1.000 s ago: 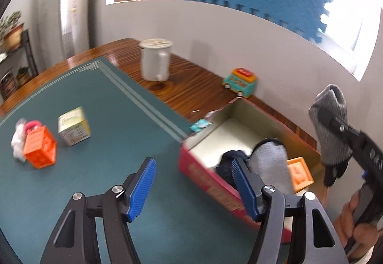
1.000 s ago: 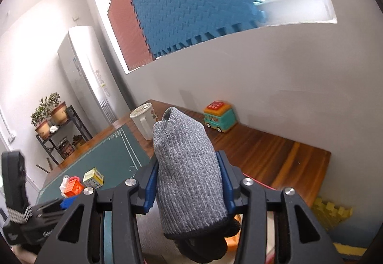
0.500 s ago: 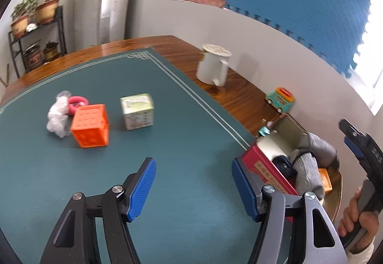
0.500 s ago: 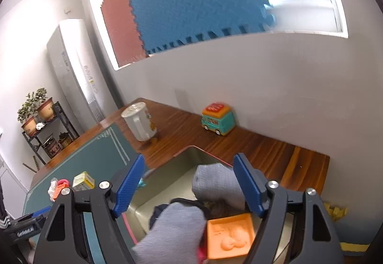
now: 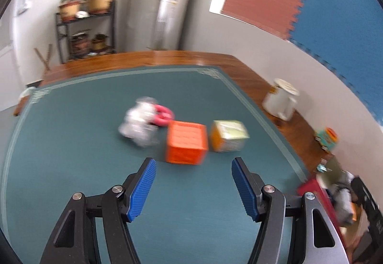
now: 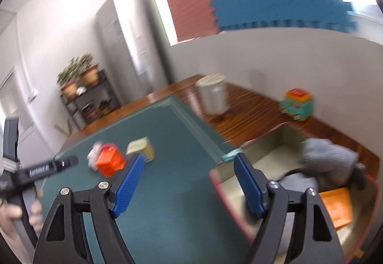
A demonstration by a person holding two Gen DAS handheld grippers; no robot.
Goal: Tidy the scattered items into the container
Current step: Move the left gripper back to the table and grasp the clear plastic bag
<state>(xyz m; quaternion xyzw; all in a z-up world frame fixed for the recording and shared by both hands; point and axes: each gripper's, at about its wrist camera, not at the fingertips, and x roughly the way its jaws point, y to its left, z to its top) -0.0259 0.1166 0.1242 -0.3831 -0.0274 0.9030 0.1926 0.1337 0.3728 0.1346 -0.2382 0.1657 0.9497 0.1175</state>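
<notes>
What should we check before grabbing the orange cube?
1. Left gripper open and holding nothing: ok.
2. Orange cube straight ahead between its fingers: ok.
3. Room beside the cube: not ok, yellow-green box and white crumpled item sit close.
4. Right gripper open and holding nothing: ok.
5. Red box has space left: ok, bare floor shows by the grey sock.
6. Cube's exact edges: cannot tell, blurred.

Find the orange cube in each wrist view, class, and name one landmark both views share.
Left wrist: orange cube sits centre frame on the green mat, just beyond the open left gripper.
Right wrist: orange cube lies left of centre, beside the right gripper.
Shared landmark: white mug.
</notes>
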